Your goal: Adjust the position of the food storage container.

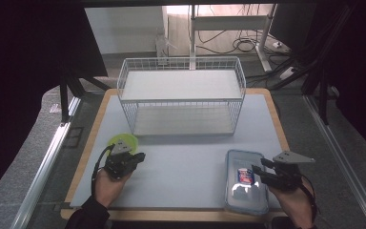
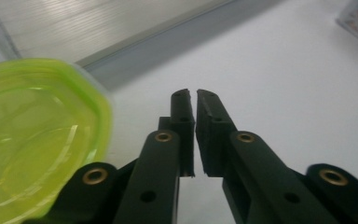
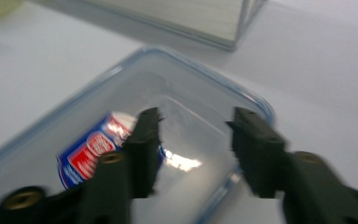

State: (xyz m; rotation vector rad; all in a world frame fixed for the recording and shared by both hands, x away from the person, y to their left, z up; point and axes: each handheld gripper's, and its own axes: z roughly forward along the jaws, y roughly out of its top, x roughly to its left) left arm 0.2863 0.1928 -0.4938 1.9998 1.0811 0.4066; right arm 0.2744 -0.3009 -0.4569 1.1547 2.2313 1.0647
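Container under the right tongs

Clear rectangular plastic container with a blue-rimmed lid (image 1: 246, 181) lies flat on the white table (image 1: 186, 157), near its front edge and well to the front-right of the white wire basket (image 1: 181, 95). Its long axis runs from the front edge back toward the basket. A red, white and blue packet (image 1: 245, 175) shows through the lid. The right tongs (image 1: 259, 175) hover at the container's right rim, pointing left across its short side, jaws partly apart with nothing pinched between them. This hand is much the nearer, so the grasp likely falls to it, across the rim. The left tongs (image 1: 136, 157), jaws all but together and empty, rest just beside a translucent lime-green round plastic bowl (image 1: 122, 142), front-left of the basket.
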